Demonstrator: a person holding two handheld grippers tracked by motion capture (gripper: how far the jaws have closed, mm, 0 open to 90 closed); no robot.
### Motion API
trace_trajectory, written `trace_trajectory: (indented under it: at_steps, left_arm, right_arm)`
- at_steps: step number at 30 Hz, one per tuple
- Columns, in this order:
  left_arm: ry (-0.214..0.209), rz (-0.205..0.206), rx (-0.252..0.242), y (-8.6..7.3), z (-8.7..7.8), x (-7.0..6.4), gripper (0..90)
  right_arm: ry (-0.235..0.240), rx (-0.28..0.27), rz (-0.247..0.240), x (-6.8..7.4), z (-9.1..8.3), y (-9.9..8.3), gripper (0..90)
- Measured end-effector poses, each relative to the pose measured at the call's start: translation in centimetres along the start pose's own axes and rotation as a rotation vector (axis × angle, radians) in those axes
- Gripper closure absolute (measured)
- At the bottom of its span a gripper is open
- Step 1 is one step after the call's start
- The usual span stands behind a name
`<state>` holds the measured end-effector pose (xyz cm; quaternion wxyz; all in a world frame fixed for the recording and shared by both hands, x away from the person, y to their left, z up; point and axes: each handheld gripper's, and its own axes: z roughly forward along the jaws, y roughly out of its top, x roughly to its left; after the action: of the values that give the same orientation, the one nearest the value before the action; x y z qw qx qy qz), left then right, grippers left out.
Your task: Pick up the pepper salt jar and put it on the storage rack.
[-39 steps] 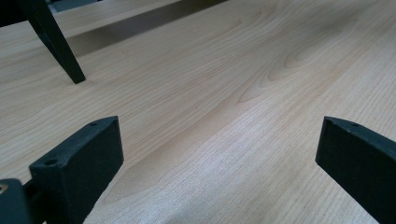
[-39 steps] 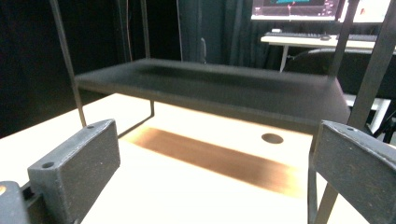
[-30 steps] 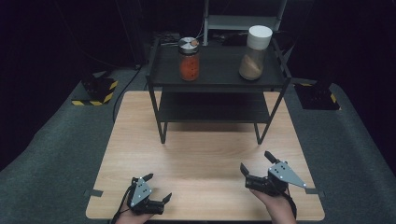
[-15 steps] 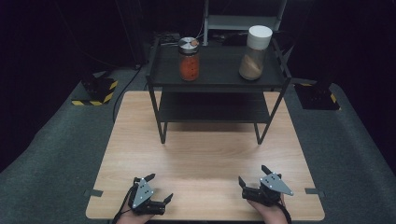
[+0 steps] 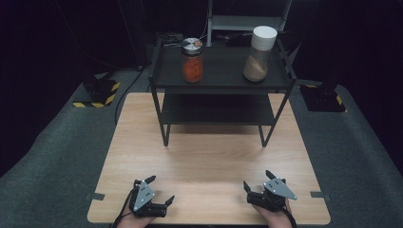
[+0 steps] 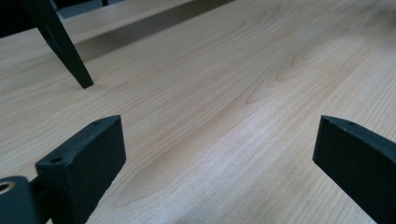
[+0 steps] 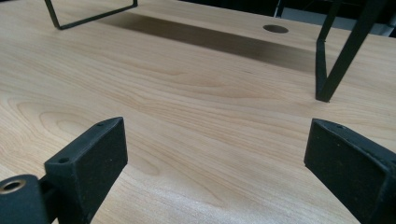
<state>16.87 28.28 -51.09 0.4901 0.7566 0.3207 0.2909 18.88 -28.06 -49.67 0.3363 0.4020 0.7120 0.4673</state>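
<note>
Both grippers sit low at the near edge of the table (image 5: 209,156), holding nothing. The left gripper (image 5: 159,189) has its jaws spread wide over bare wood; the right gripper (image 5: 258,179) likewise stands wide apart.

Ahead of both, well apart from them, a black rack (image 5: 221,78) stands on the table. On its top shelf: a red jar (image 5: 192,61), ahead and right of the left gripper, and a white-capped jar (image 5: 259,53), almost straight ahead of the right gripper.

Judgement: both jars look rigid, smooth-walled, probably glass or hard plastic, moderately weighted by contents, liable to slip or tip. Grasp across the body below the cap, jaws level, jar upright.
</note>
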Motion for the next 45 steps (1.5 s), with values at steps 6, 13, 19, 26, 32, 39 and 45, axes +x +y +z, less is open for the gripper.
trace_trajectory:
  at_steps: [6, 13, 19, 26, 32, 39, 45]
  left_arm:
    - [-0.024, 0.037, -0.031, -0.3, -0.1, 0.1, 3.3]
    - [-0.017, 0.018, -0.024, -0.4, -0.2, 0.1, 0.9]
    - [-0.001, -0.082, -0.004, -0.2, -0.2, 0.5, 0.3]
    - [0.009, -0.074, -0.004, -0.2, -0.2, 0.2, 0.4]
    - [0.002, -0.017, 0.020, 0.3, 0.1, -0.2, 0.4]
    - [0.003, -0.014, 0.025, 0.4, 0.1, -0.3, 0.6]
    - [-0.003, -0.005, 0.019, 0.3, 0.0, -0.4, 0.6]
  right_arm:
    - [-0.012, 0.007, 0.015, 0.0, -0.5, -0.1, 6.0]
    - [-0.018, 0.038, 0.010, 0.3, -0.7, 0.3, 1.4]
    - [-0.040, 0.046, -0.010, 1.0, -0.6, 0.4, 1.0]
    - [-0.042, 0.055, -0.017, 1.1, -0.7, 0.5, 1.0]
    - [-0.039, 0.068, -0.039, 1.3, -0.6, 0.7, 1.0]
    - [-0.036, 0.090, -0.036, 1.3, -0.5, 1.0, 1.0]
    - [-0.030, 0.102, -0.035, 1.2, -0.4, 1.2, 0.8]
